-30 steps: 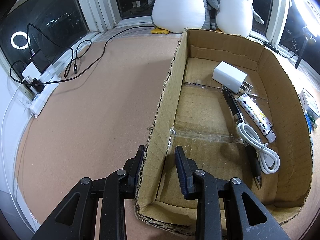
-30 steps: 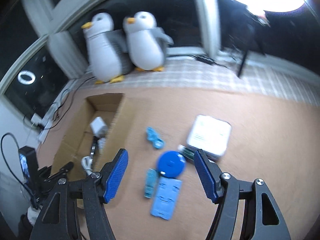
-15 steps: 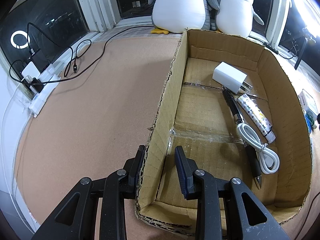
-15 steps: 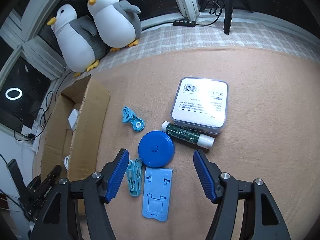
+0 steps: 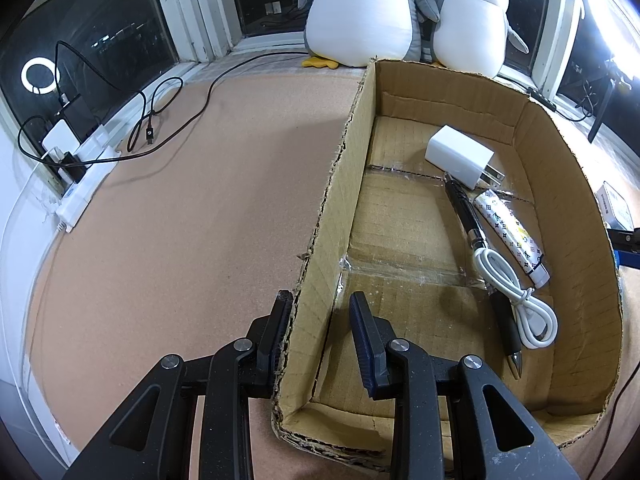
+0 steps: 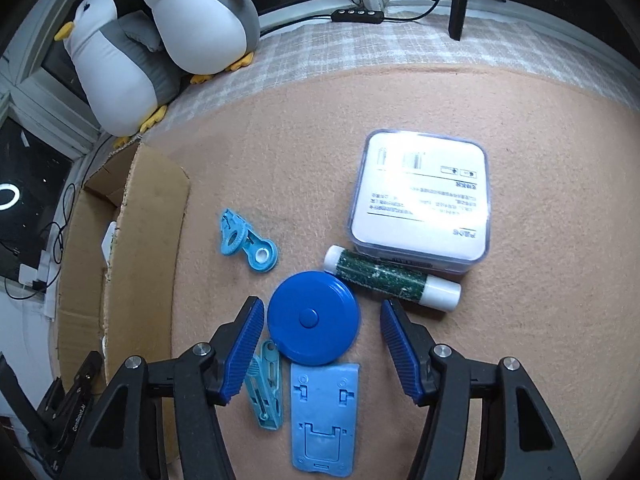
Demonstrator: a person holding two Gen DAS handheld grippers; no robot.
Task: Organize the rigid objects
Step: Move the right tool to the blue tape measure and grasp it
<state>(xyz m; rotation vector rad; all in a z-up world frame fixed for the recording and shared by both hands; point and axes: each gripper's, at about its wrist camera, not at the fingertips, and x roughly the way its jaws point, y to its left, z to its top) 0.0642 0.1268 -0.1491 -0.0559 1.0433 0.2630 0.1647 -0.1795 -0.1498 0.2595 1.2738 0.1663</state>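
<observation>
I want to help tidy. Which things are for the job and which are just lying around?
For the job: cardboard box, blue round case, green tube, white square case, blue clips, blue stand.

Just lying around: plush penguins, cables.

This looks like a room in a home by night. Two plush penguins (image 5: 368, 12) sit on a far window ledge before dark window panes (image 5: 100, 36), one of which reflects a ring light (image 5: 40, 76). A tan carpeted surface (image 5: 180, 200) spreads below, with a power strip (image 5: 86, 176) and black cables (image 5: 160, 100) at far left.
</observation>
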